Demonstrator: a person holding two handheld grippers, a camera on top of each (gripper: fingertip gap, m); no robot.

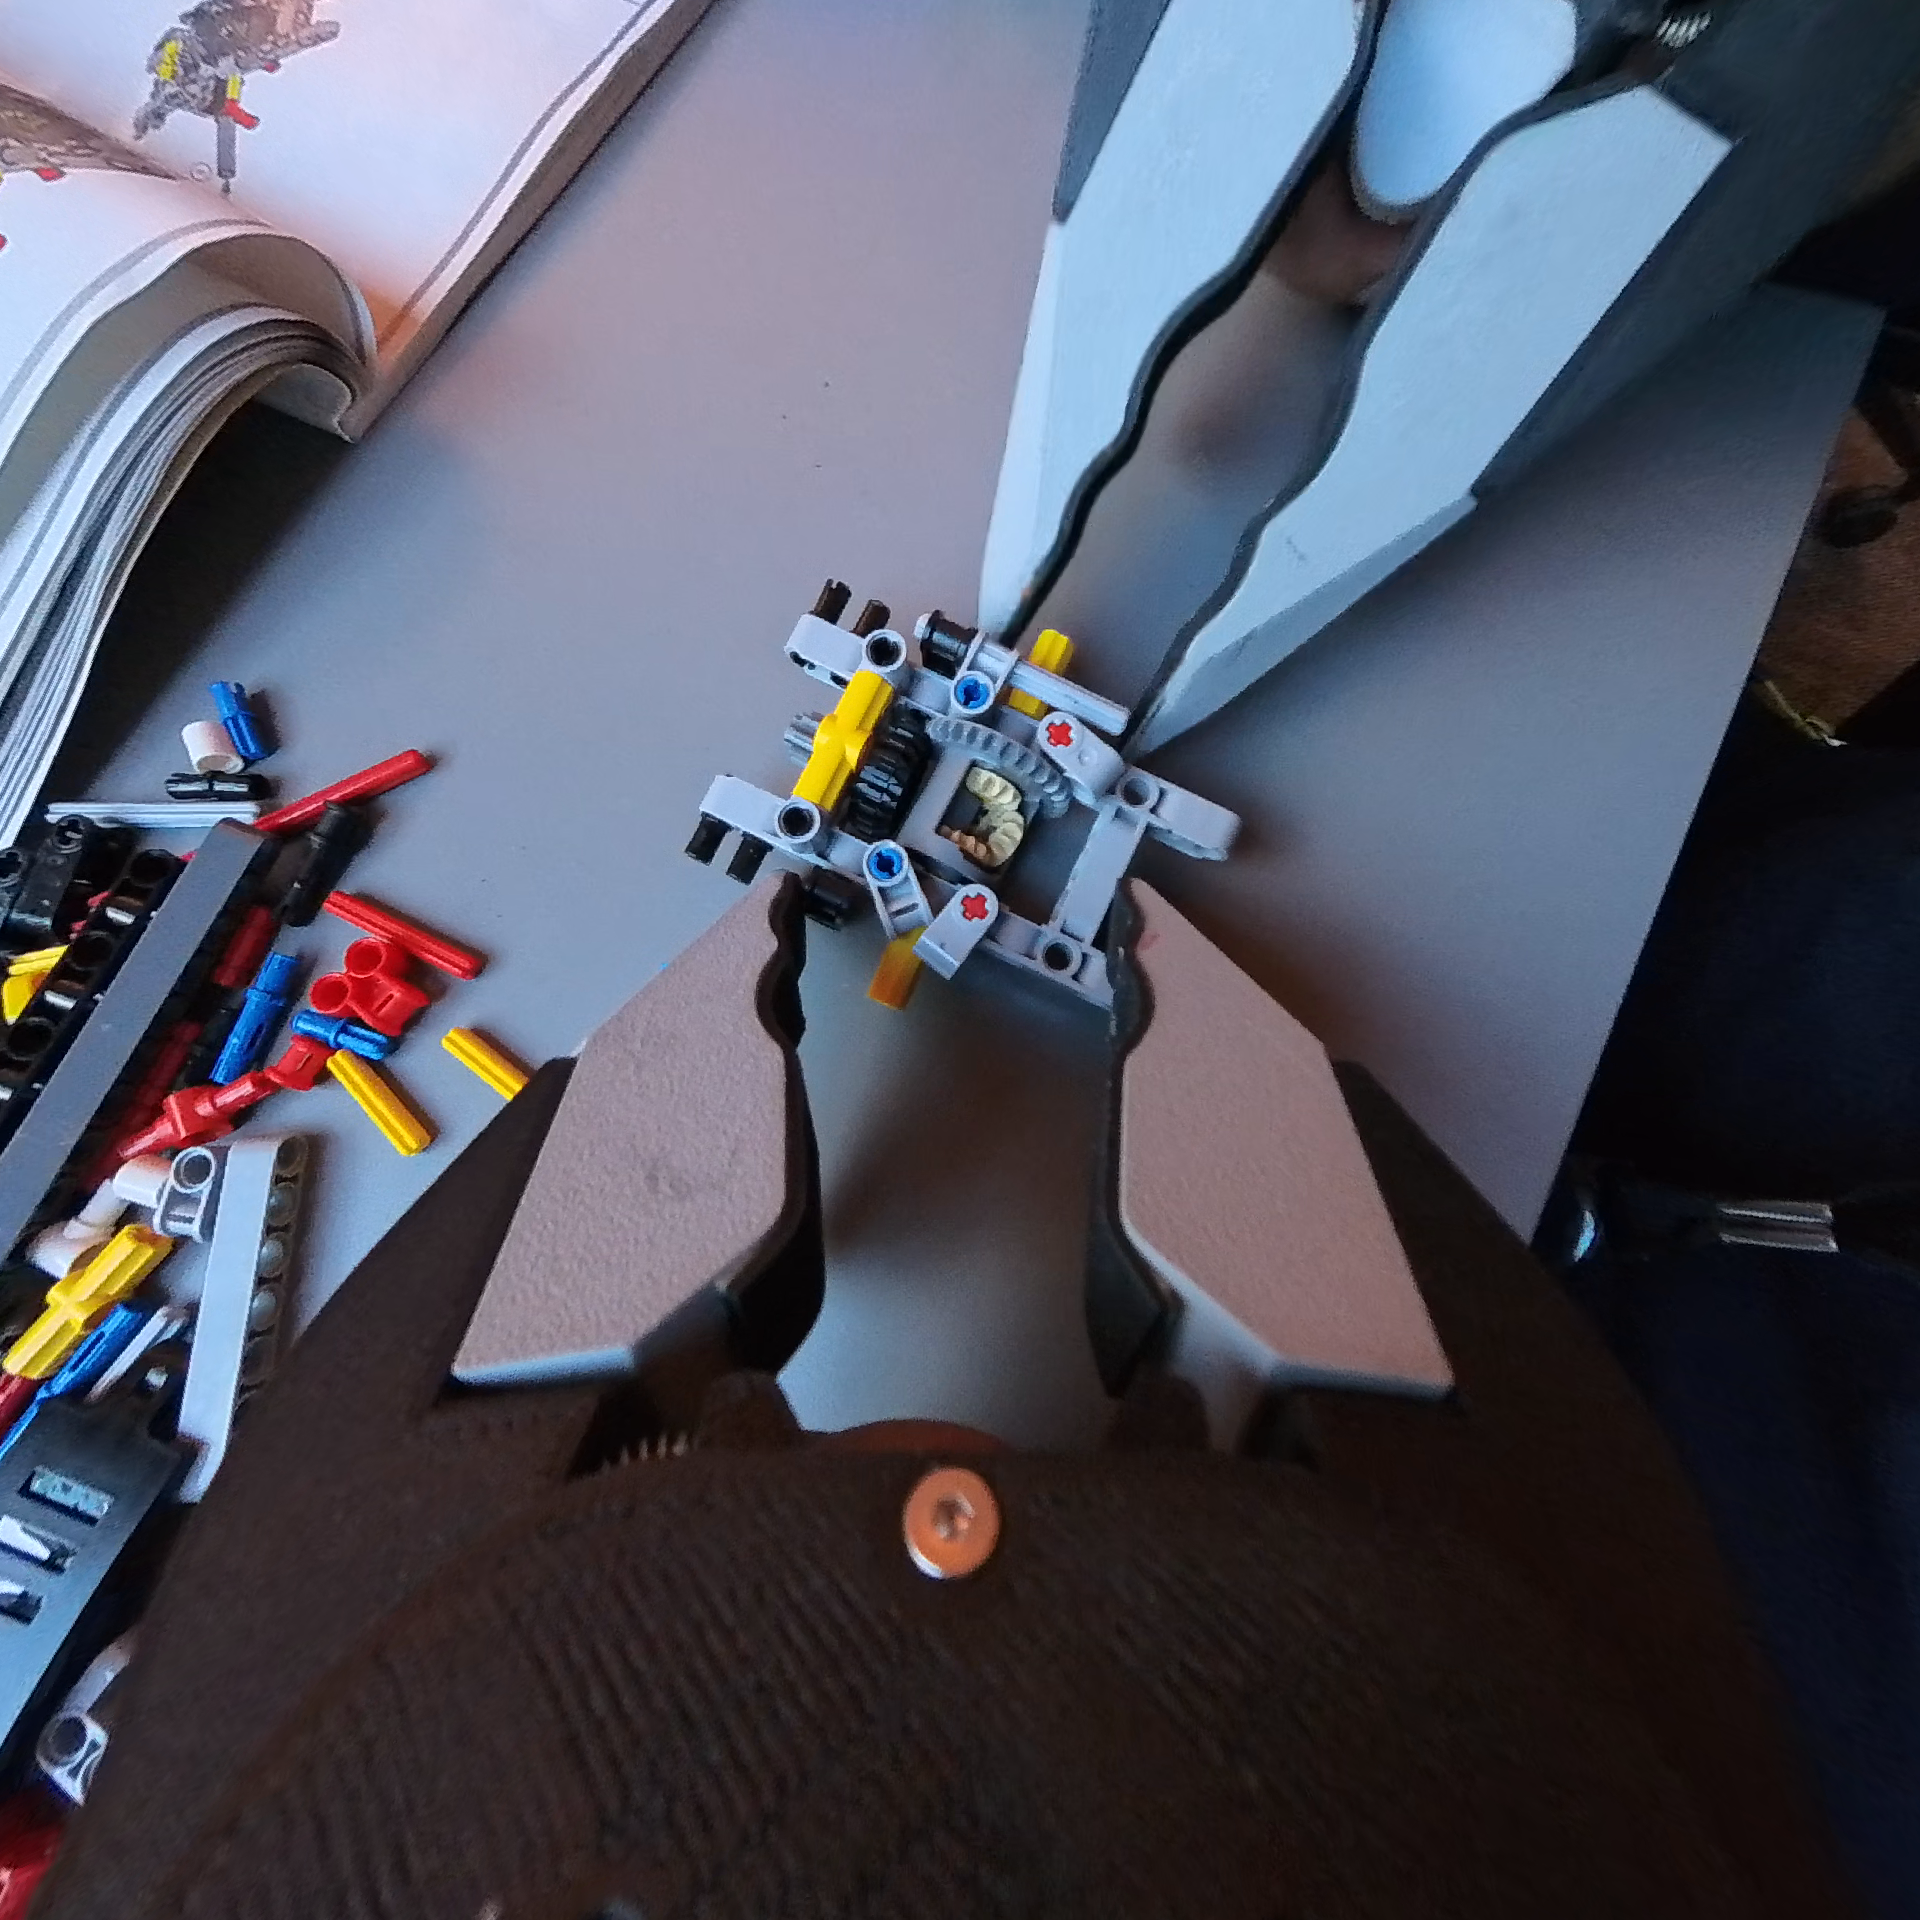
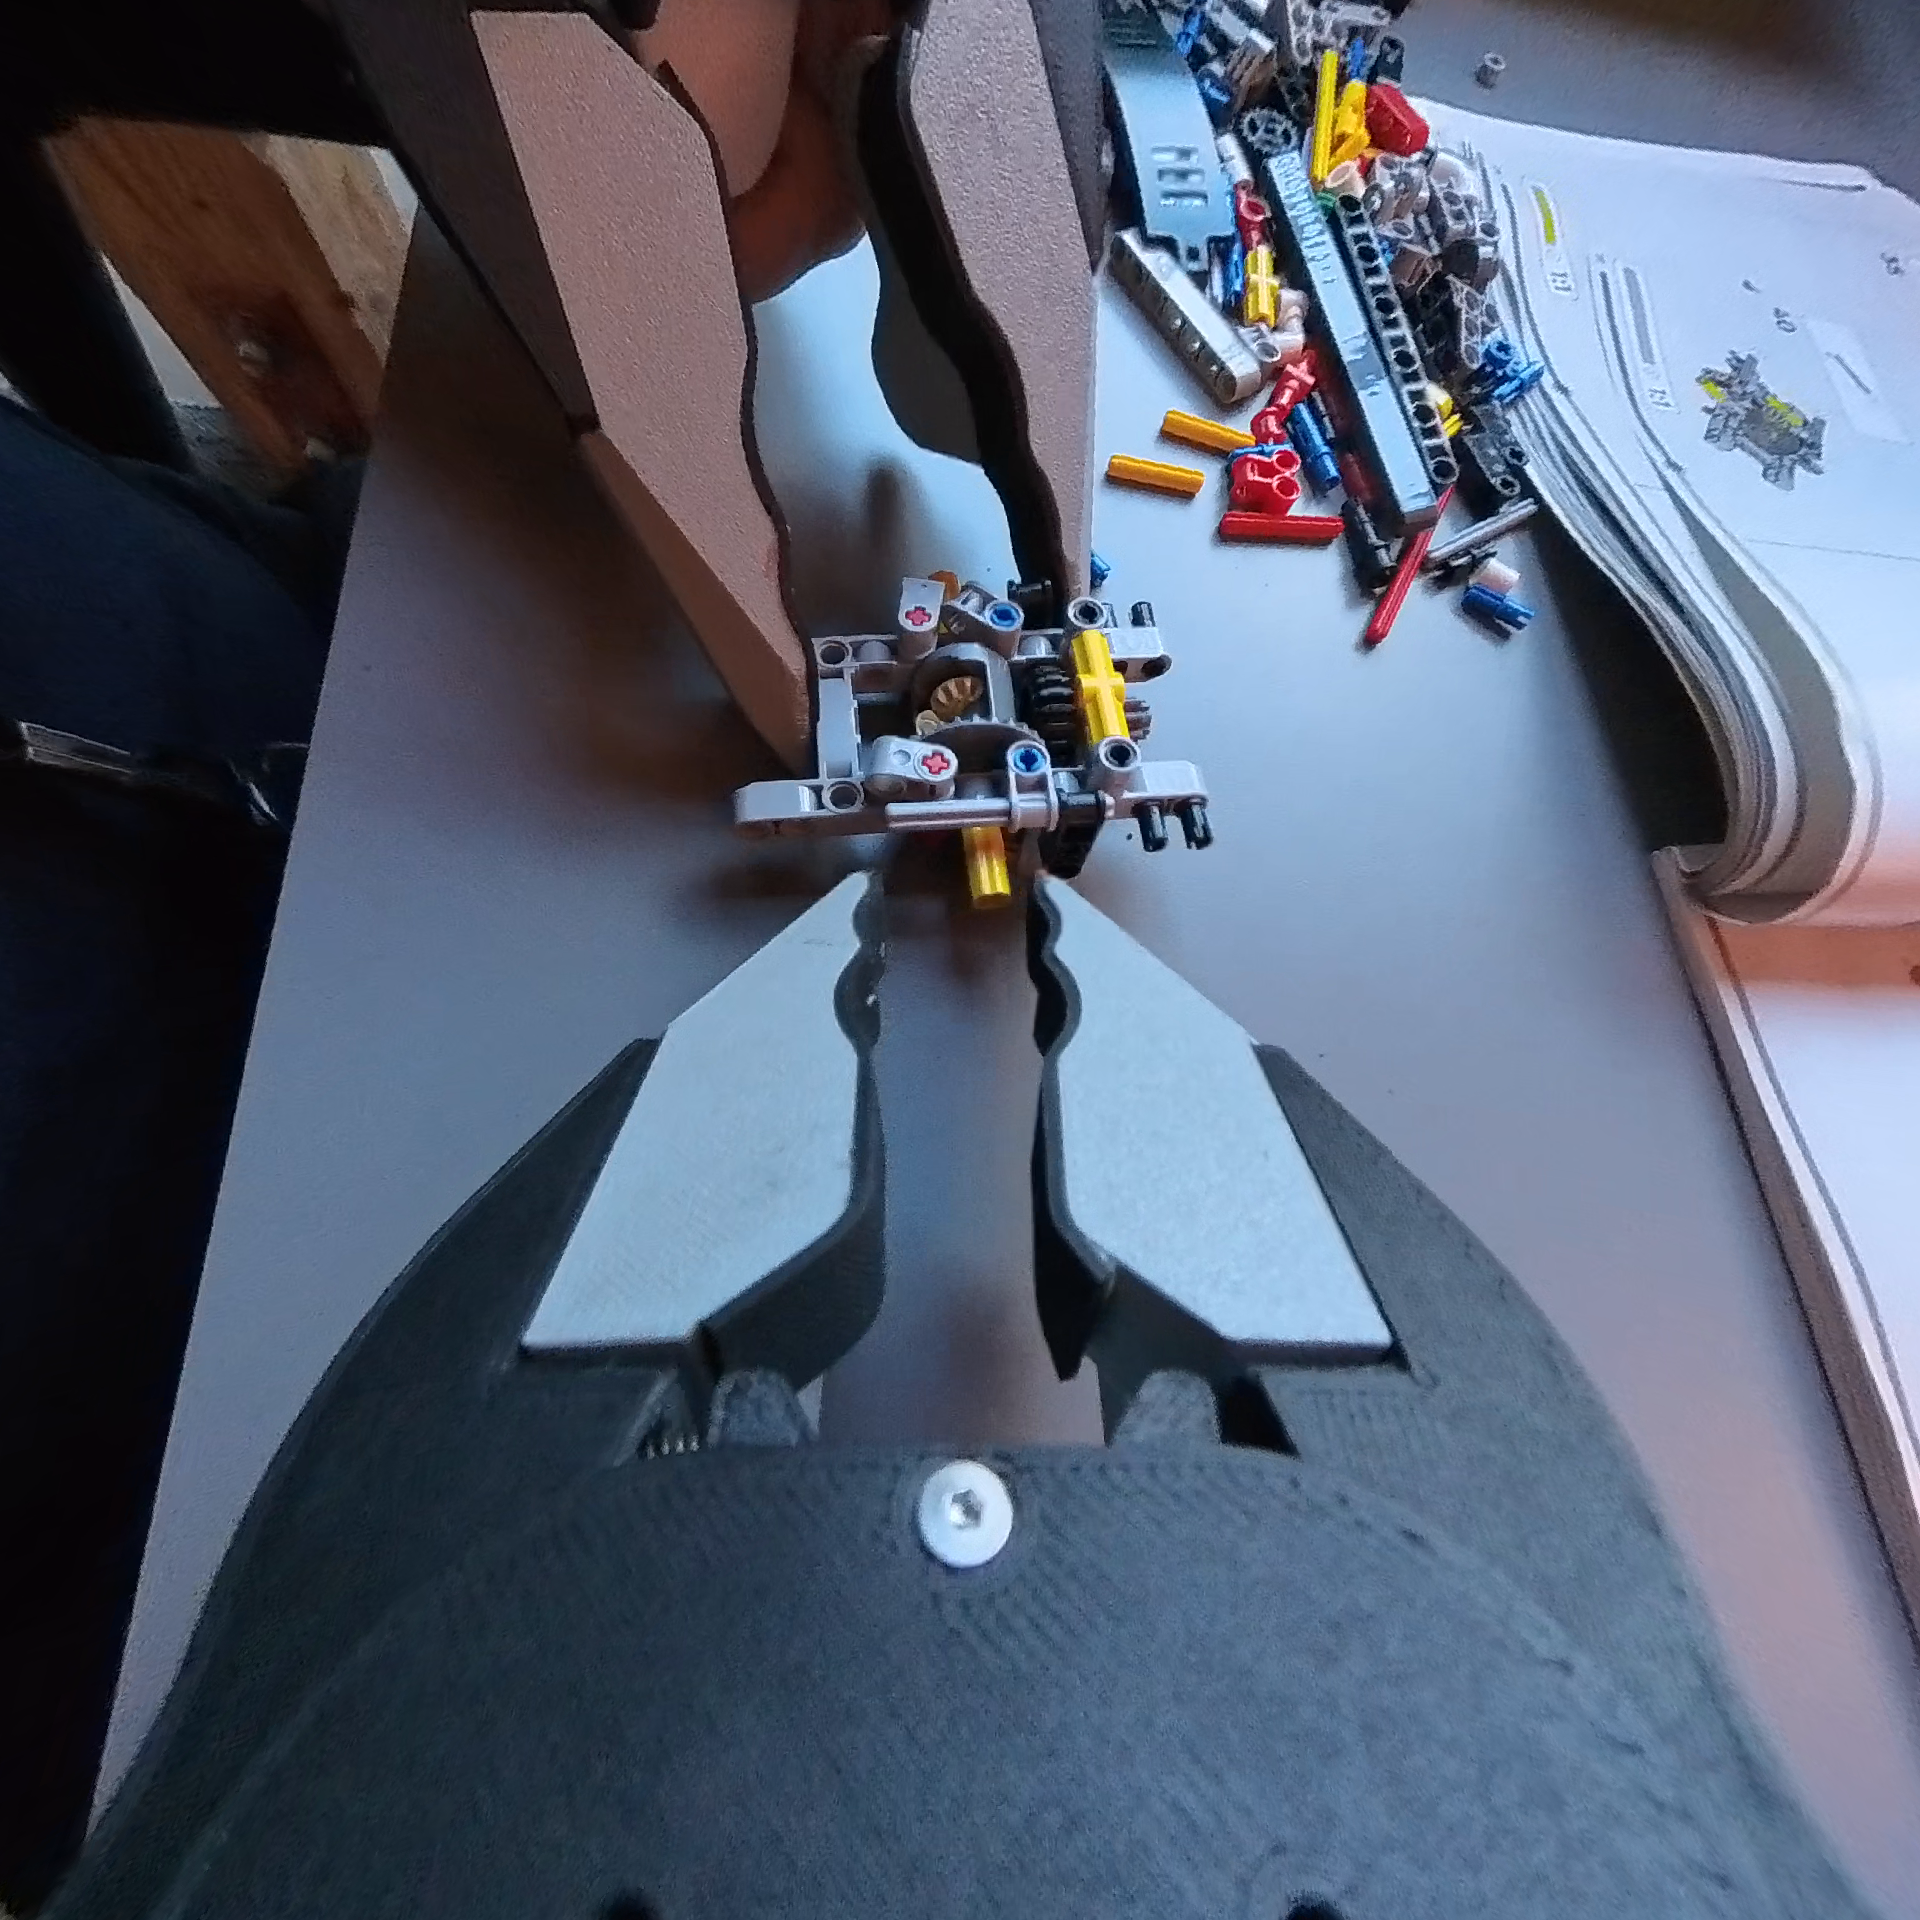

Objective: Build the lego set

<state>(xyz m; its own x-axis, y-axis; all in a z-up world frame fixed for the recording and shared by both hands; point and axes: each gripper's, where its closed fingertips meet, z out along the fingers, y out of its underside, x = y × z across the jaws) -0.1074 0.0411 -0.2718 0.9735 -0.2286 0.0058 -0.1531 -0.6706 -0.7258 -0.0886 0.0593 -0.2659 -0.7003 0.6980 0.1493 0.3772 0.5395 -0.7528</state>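
The small grey Technic-style gearbox assembly (image 1: 961, 800) sits flat on the grey tabletop (image 1: 623, 468), between the two grippers, w/ the loose parts pile (image 1: 208, 1018) and an open instruction booklet (image 1: 208, 260) well off to one side. Left gripper (image 1: 961, 920) is spread wide around the near end of the assembly: its right fingertip (image 1: 1127, 935) looks to be touching the frame's corner, the left one sits just beside a small black gear, and a gap shows on that side, so it brackets the build rather than pinching it. Right gripper (image 2: 951, 899) comes in from the opposite side, jaws partly apart, tips just beside the protruding yellow axle (image 2: 987, 868); the axle stands between the tips but neither pad presses it, as far as the right wrist view lets me judge (shadow there makes it hard to be sure). Handling, my read: light, rigid plastic, fairly slick; friction-fit pins and axles can pop or slide out if squeezed on the thin bits. Gears and the tan bevel set (image 1: 997, 821) in the middle are exposed, so avoid them. Best hold is probably across the two long grey side beams (image 2: 790, 800), not the axle stubs or black pins (image 1: 727, 847).
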